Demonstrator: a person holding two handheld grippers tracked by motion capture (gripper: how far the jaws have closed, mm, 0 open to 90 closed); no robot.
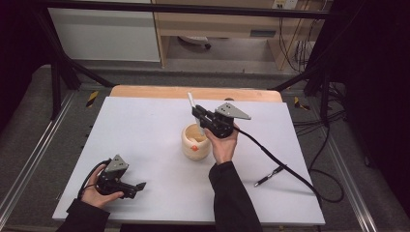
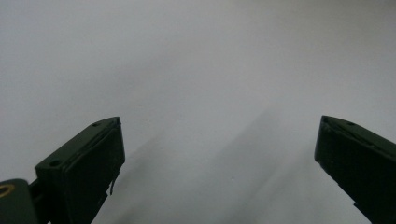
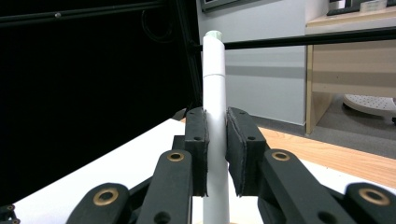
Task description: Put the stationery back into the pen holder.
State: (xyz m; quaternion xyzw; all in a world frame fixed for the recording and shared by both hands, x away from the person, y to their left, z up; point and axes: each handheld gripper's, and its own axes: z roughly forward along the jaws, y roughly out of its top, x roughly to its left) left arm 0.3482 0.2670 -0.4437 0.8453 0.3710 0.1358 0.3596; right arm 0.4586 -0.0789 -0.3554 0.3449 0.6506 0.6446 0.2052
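Observation:
My right gripper [image 1: 197,115] is shut on a white marker [image 1: 192,102], which it holds upright over a cream-coloured cup [image 1: 195,142] in the middle of the white table [image 1: 145,130]. Seen from the right gripper view, the white marker [image 3: 215,93] stands clamped between both pads [image 3: 198,149]. An orange item [image 1: 194,148] lies inside the cup. At the near left, my left gripper [image 1: 141,186] rests low on the table, held by a hand. Its jaws stand wide apart in the left gripper view with only bare table [image 2: 210,93] between them.
A black pen [image 1: 269,175] lies on the table at the near right, beside the right gripper's trailing cable [image 1: 275,162]. A wooden strip [image 1: 193,92] runs along the table's far edge. Black frame bars [image 1: 63,67] and cables stand around the table.

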